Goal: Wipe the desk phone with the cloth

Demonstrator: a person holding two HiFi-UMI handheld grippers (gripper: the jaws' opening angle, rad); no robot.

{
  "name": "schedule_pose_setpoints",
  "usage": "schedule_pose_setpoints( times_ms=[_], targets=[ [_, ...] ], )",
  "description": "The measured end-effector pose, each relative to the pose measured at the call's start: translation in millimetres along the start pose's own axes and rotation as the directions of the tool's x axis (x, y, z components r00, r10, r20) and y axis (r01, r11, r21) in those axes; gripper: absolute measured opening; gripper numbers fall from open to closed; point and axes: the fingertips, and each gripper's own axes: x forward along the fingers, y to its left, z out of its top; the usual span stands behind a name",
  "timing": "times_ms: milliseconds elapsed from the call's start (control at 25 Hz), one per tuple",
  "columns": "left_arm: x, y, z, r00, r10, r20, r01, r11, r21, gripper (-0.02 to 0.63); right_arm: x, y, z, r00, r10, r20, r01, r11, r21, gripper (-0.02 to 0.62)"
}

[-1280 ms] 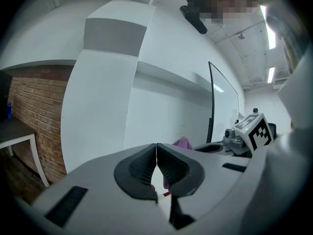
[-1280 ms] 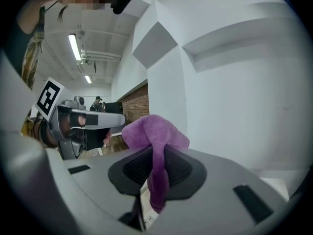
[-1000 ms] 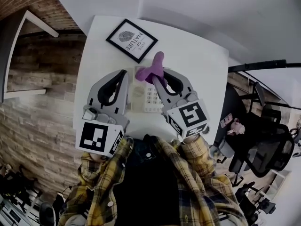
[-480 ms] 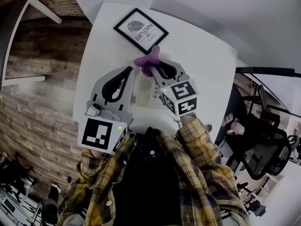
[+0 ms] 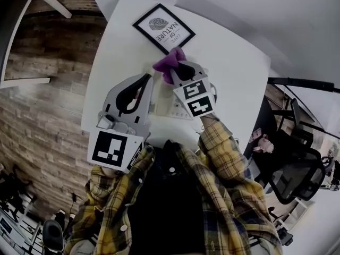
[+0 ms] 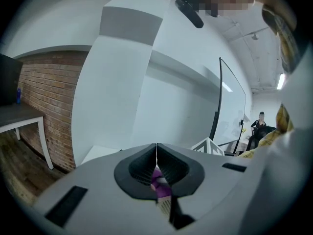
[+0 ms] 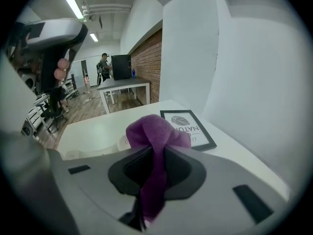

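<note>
— A white table (image 5: 122,41) beside a brick wall (image 5: 48,116), with an office behind. What do the tools do?

— The right gripper (image 5: 179,70) pinches the purple cloth (image 5: 169,62) between its jaws. A bunch stands out past the tips and a tail hangs back through them. The left gripper (image 5: 144,78) has its jaws pressed together. A purple sliver shows low between them; I cannot say what it is.

— And the desk phone?

— The white desk phone (image 5: 166,104) lies flat between the two grippers, mostly under the right one. The cloth is over its far end. Whether it touches there, I cannot tell.

— What can go wrong?

— I think three things. No gripper seems to hold the phone, so a firm stroke may slide it on the smooth table. The framed print (image 5: 163,28) lies just beyond the cloth, so a long push forward may shove it. And if the bunch drags hard, the cloth may pull out of the jaws, and then the hard tips would scrape the keys.
</note>
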Motion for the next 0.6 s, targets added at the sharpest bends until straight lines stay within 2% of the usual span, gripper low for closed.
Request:
schedule_pose_setpoints(
  times_ms=[120,600],
  targets=[
    [-3.6,4.3,-1.1,1.0,0.014,0.0,-0.014,1.0,-0.004,0.015,2.2,1.3,-1.1,1.0,0.006,-0.003,-0.006,1.0,0.012,0.063],
    [-9.7,12.8,-6.5,0.999,0.029,0.013,-0.029,0.999,-0.037,0.015,-5.0,17.6,-19.9,0.995,0.093,-0.048,-0.082,0.979,0.184,0.061]
  ],
)
